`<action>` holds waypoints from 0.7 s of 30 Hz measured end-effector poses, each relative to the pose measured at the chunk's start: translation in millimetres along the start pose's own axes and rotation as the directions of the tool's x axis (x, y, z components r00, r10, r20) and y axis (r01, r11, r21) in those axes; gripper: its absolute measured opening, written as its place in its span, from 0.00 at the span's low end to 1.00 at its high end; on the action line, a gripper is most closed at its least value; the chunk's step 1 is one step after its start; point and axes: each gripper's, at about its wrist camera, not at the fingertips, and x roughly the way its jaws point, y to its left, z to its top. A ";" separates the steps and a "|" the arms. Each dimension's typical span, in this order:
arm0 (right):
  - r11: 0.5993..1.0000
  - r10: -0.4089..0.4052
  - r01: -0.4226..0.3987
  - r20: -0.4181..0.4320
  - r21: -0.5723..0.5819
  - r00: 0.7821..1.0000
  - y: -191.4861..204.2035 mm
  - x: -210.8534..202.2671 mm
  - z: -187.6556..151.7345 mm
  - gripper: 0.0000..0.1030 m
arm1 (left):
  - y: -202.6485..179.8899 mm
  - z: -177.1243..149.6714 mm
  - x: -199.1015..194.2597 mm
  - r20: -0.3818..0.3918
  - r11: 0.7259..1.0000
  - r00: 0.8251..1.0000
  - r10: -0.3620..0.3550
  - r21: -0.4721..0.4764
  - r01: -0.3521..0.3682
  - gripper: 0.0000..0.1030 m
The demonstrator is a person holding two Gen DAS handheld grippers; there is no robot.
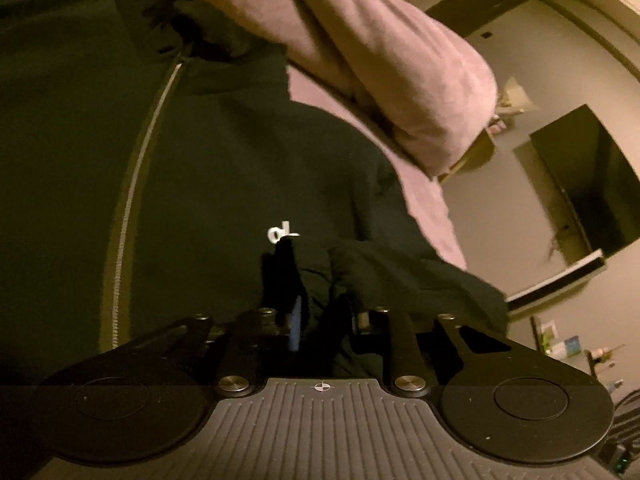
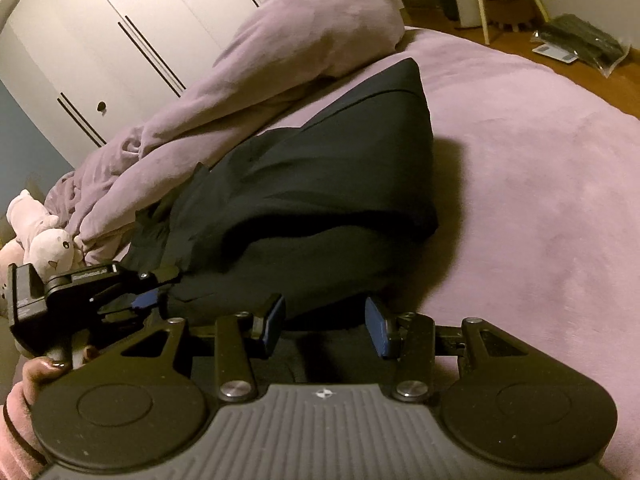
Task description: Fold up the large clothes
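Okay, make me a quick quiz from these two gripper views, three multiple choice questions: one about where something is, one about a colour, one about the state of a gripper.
1. Where does the dark jacket lie?
A. On the wooden floor
B. On the pink-covered bed
C. On a chair

2. What colour is the bedding heaped beside the jacket?
A. Pale pink-lilac
B. Bright green
C. Orange

3. How does the right gripper stand?
A. Shut on the jacket
B. Shut on the plush toy
C. Open, fingers apart at the jacket's near edge

Answers:
1. B, since the right wrist view shows the jacket spread on the bed cover.
2. A, as the rumpled heap matches the pink-lilac cover.
3. C, because the two blue pads stand well apart with the fabric edge between them, not pinched.
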 end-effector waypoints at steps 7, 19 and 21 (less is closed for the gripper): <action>1.000 0.006 -0.006 0.000 0.022 1.000 -2.6 4.3 1.4 0.43 | -13.2 -5.2 29.8 -0.052 1.000 0.999 -0.003 -0.010 0.003 0.27; 1.000 -0.023 0.023 0.004 0.009 1.000 5.0 2.2 13.5 0.43 | -4.8 32.6 -74.7 0.202 0.998 0.979 0.038 0.033 -0.046 0.09; 1.000 -0.011 0.011 0.004 -0.003 1.000 13.3 3.2 17.4 0.43 | 10.7 40.1 -108.7 0.257 0.994 0.962 0.093 0.027 -0.103 0.09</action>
